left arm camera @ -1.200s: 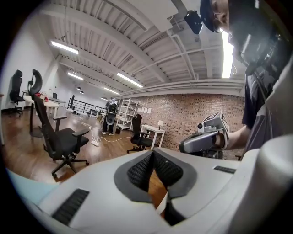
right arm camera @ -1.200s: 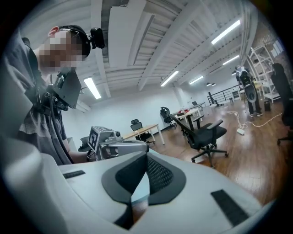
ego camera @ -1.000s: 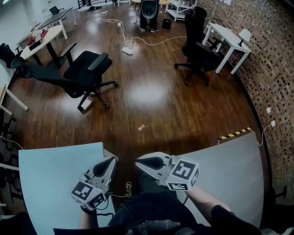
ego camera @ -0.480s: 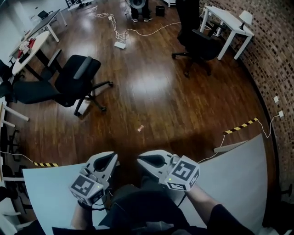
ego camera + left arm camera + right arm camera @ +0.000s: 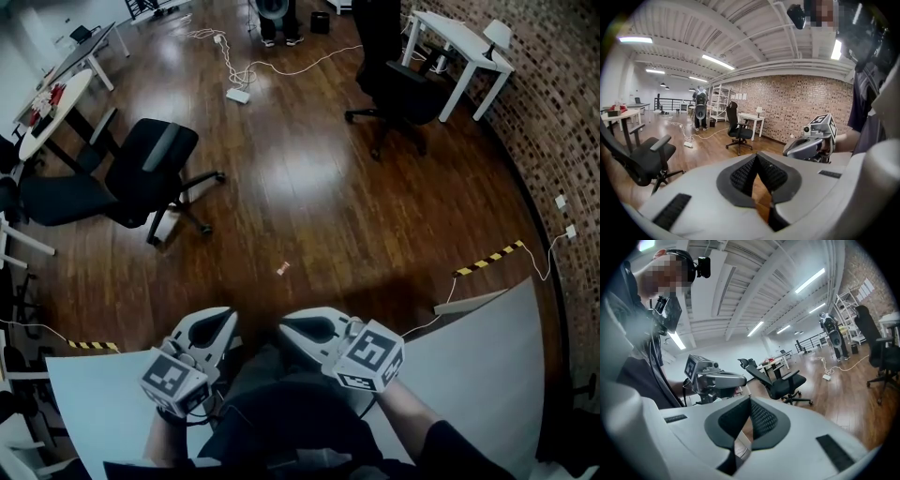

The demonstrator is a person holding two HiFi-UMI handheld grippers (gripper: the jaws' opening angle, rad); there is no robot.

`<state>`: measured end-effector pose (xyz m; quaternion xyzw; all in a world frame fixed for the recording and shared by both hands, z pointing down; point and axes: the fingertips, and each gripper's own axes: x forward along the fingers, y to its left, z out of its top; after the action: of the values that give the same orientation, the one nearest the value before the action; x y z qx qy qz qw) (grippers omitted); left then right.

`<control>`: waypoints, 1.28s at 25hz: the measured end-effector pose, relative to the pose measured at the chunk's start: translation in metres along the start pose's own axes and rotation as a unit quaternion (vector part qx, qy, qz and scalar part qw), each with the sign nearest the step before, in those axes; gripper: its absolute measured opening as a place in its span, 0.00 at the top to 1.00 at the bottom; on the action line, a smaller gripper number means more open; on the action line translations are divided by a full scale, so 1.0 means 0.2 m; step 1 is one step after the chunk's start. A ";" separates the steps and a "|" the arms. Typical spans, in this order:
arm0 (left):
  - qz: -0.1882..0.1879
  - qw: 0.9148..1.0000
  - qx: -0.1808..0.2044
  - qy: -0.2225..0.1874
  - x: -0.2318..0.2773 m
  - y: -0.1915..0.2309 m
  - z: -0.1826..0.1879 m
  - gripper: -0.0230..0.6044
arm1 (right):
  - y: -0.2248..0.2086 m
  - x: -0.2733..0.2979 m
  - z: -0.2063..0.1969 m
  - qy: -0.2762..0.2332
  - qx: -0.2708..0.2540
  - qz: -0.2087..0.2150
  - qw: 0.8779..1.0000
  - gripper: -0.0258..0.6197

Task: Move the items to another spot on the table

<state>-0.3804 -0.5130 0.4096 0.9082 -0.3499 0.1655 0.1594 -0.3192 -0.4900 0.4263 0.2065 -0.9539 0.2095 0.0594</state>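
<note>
No item for moving shows in any view. In the head view my left gripper [image 5: 223, 320] and right gripper [image 5: 288, 326] are held side by side close to my body, over the gap between two pale table tops [image 5: 473, 352]. Both point out toward the wooden floor. In the left gripper view the left gripper [image 5: 756, 158] has its dark pads touching at the tip with nothing between them, and the right gripper [image 5: 806, 145] is beside it. In the right gripper view the right gripper [image 5: 749, 401] is shut and empty too, with the left gripper [image 5: 717, 378] alongside.
A second pale table top [image 5: 94, 408] lies at the lower left. A black office chair [image 5: 141, 173] stands on the wood floor [image 5: 309, 206]; another chair [image 5: 394, 80] and a white desk [image 5: 459, 47] are near the brick wall. Hazard tape [image 5: 487, 258] and a floor cable [image 5: 234, 70] are also in view.
The whole scene has shifted in the head view: the table tops have slid toward the lower corners and the chairs toward the left. Both grippers stay shut and side by side.
</note>
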 end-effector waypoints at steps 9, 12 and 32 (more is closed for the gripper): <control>0.011 0.999 -0.036 -0.020 -0.01 0.26 0.00 0.95 | -0.12 0.17 0.06 0.030 -0.045 -0.043 0.998 0.99; 0.008 0.999 -0.038 -0.027 0.00 0.38 0.03 0.95 | -0.19 0.27 0.08 0.042 -0.048 -0.054 0.996 0.99; -0.032 0.991 -0.088 -0.094 0.15 1.14 0.20 0.95 | -0.53 0.74 0.35 0.098 -0.093 -0.131 0.982 0.99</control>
<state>-0.5092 -0.7076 0.4259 0.9130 -0.3473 0.0428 0.2099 -0.4107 -0.6630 0.4321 0.3023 -0.9234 0.1293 0.1981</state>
